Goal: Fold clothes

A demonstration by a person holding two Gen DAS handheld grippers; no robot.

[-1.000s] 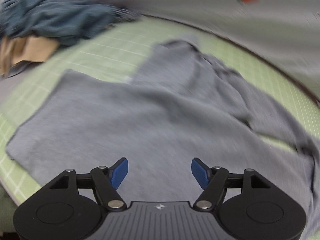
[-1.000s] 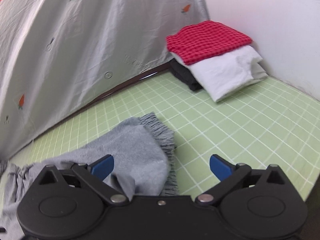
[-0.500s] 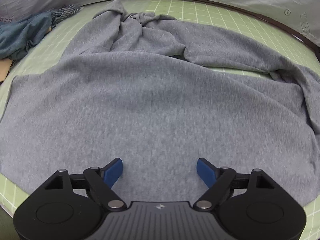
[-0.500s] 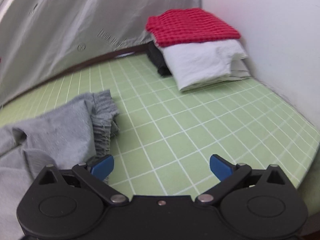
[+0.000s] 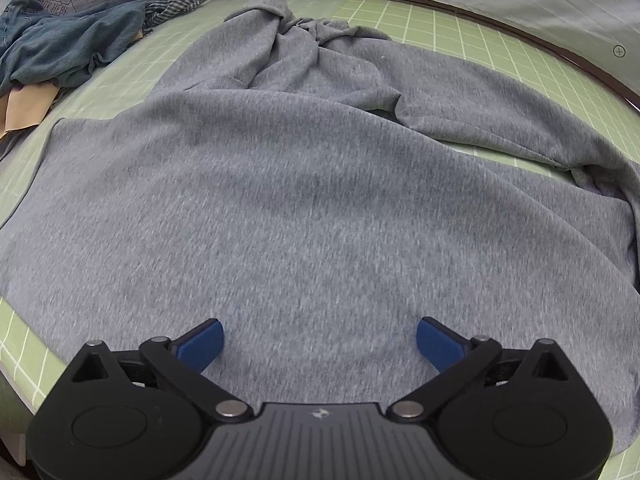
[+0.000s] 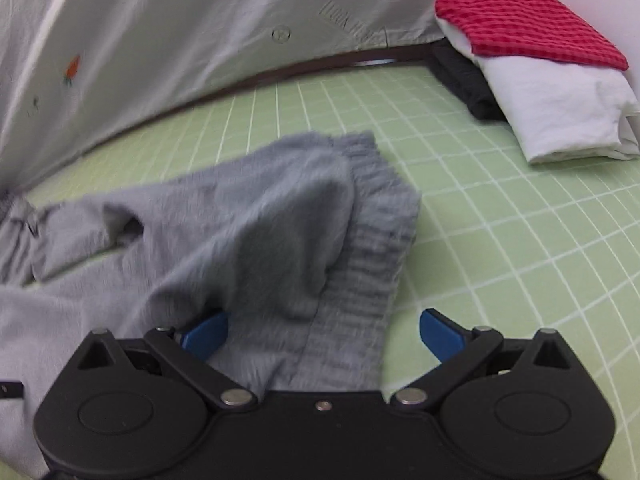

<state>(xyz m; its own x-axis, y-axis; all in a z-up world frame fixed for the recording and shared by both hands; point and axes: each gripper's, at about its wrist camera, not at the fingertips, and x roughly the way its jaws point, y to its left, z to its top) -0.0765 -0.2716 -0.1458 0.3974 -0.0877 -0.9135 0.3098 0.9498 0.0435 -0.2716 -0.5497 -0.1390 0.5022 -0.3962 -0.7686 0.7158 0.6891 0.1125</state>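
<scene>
Both grippers have dropped closer to the grey garment since a second ago, my left one opening wider as it came.

Nearest, my left gripper point(image 5: 318, 342) hangs over the spread garment point(image 5: 312, 208), jaws opening, nothing between them; my right gripper point(image 6: 323, 332) stands apart with the ribbed cuff point(image 6: 372, 240) lying between its pads, unpinched. I judge folding of this piece barely begun: its far end is bunched. Beyond, a folded stack point(image 6: 532, 64) sits done; a denim heap point(image 5: 68, 44) waits. Blur hides whether the left pad touches cloth.
</scene>
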